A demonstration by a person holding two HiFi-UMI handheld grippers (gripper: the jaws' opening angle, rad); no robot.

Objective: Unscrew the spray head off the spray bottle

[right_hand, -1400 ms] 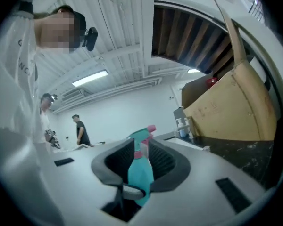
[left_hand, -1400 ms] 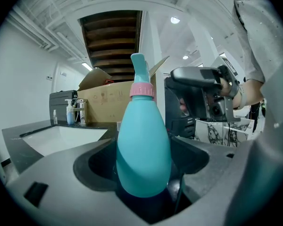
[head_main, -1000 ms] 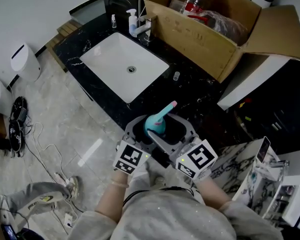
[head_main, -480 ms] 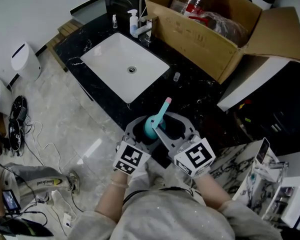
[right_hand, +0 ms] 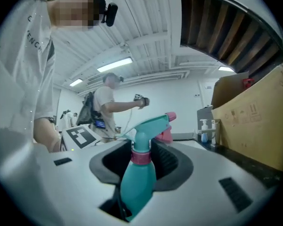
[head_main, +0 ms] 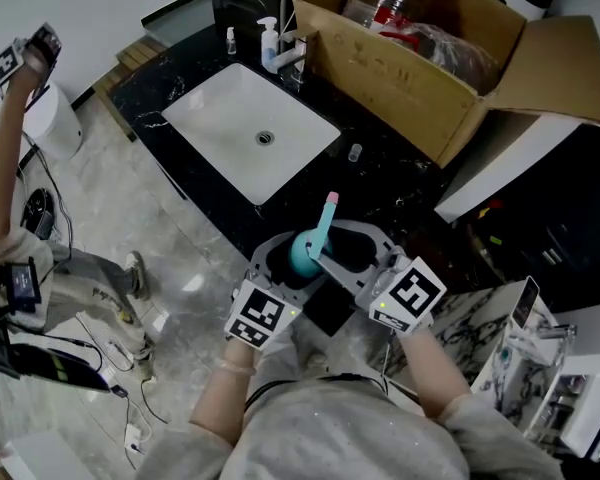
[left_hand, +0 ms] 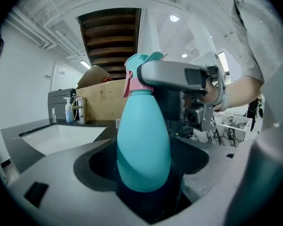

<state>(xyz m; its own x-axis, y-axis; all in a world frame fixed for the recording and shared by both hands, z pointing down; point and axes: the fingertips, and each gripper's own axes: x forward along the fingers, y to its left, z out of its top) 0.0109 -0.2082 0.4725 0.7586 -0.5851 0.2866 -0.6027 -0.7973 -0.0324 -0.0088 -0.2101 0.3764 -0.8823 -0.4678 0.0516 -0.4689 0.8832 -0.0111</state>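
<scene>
A teal spray bottle [head_main: 302, 253] with a pink collar [right_hand: 141, 157] and a teal spray head [head_main: 325, 218] is held upright in front of the person, between both grippers. My left gripper [head_main: 283, 260] is shut on the bottle's body [left_hand: 144, 140], which fills the gap between its jaws. My right gripper [head_main: 348, 253] comes from the right. It is shut on the bottle just under the spray head [right_hand: 151, 126], about level with the collar. One right gripper finger [left_hand: 179, 76] crosses the neck in the left gripper view. The pink-tipped nozzle points away from the person.
Beyond the grippers lies a black counter [head_main: 390, 198] with a white sink [head_main: 250, 128]. A pump bottle [head_main: 267, 46] stands by the tap. An open cardboard box [head_main: 420, 68] stands at the back right, with a small clear bottle [head_main: 353, 152] near it. Another person [head_main: 10, 148] stands at the left, one arm raised.
The spray head's nozzle has swung from pointing up-right to pointing nearly straight away. My right gripper has closed in on the neck. A person has stepped in at the left.
</scene>
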